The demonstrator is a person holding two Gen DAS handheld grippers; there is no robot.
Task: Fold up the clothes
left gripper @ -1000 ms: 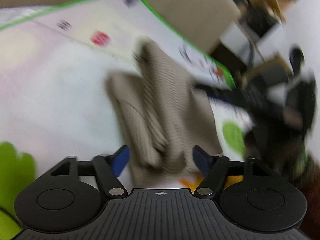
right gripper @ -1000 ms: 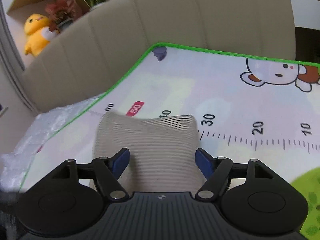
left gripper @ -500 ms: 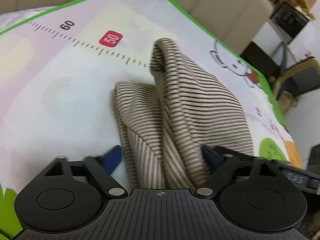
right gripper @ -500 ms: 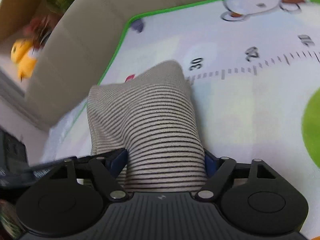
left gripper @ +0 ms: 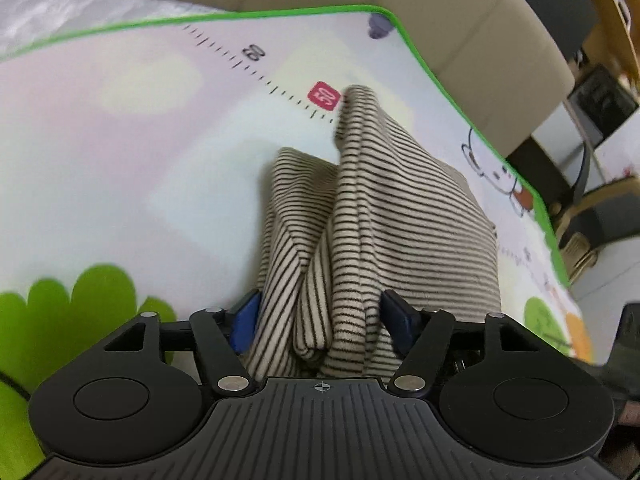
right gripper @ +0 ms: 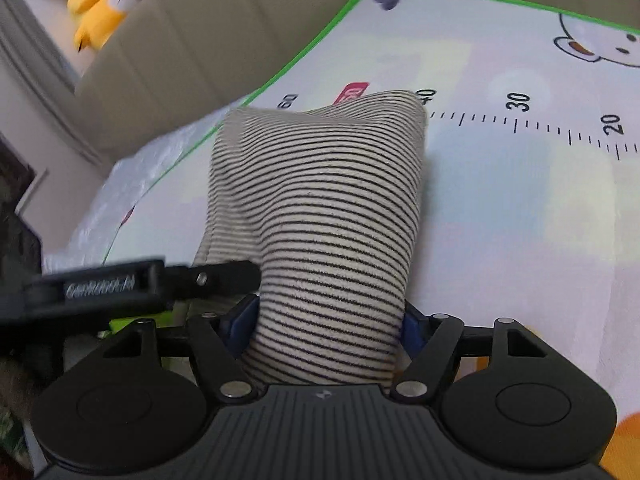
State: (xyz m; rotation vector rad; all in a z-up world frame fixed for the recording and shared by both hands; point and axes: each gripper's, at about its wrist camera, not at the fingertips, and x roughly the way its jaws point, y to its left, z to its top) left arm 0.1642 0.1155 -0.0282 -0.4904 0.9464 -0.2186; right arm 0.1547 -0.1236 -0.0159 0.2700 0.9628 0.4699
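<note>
Cloth: the shirt is soft knit, cream with thin dark stripes. It is bunched into long folds and lies on the mat, just past the pink 50 tag.
Mat: the mat is smooth and shiny, with a green rim, a ruler line, a white bear and green blobs.
Left gripper: the left gripper has black arms and blue pads. The pads press on a thick bunch of shirt, so it is gripping the shirt.
Right gripper: the right gripper squeezes a round hump of the shirt between its blue pads.
Behind the mat: a tan padded couch with a fuzzy yellow toy on top.
Beside the mat: crinkly clear plastic.
</note>
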